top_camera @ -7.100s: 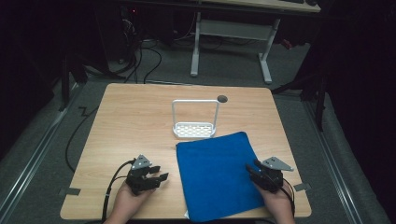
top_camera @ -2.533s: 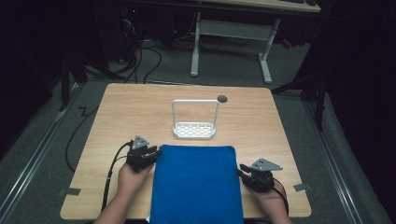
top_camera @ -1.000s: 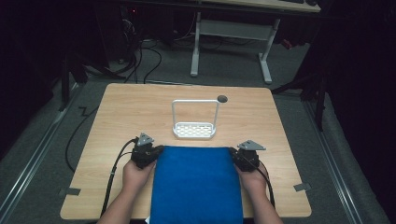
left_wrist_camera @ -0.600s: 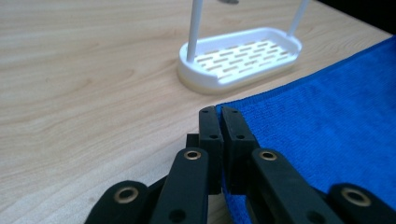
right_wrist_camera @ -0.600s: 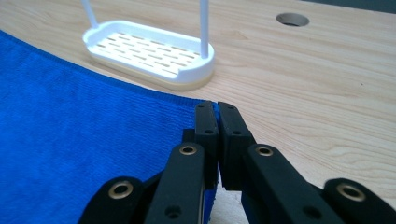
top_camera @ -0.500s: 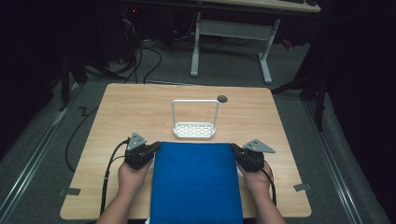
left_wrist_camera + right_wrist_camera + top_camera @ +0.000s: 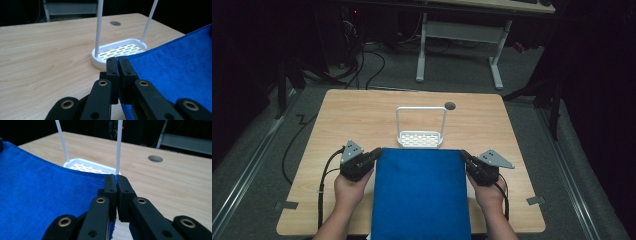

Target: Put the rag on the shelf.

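A blue cloth (image 7: 419, 192) is stretched flat between my two grippers and reaches down past the table's near edge. My left gripper (image 7: 375, 153) is shut on its far left corner, whose cloth (image 7: 172, 67) spreads to the right of the jaws. My right gripper (image 7: 463, 155) is shut on the far right corner, and there the cloth (image 7: 45, 195) runs off to the left. A white rack (image 7: 420, 131) with a slotted base and a tall hoop stands just beyond the cloth's far edge. Its base (image 7: 120, 51) lies close ahead of the left jaws, and its post (image 7: 119, 145) rises right behind the right jaws.
The wooden table (image 7: 357, 117) has a round cable hole (image 7: 450, 106) behind the rack. Bare wood stretches to the left and right of the cloth. A desk frame (image 7: 457, 35) and cables lie on the dark floor beyond the table.
Both hands have carried the cloth's far edge forward, closer to the white rack. Earlier the cloth lay askew at the right and the grippers sat lower on the table.
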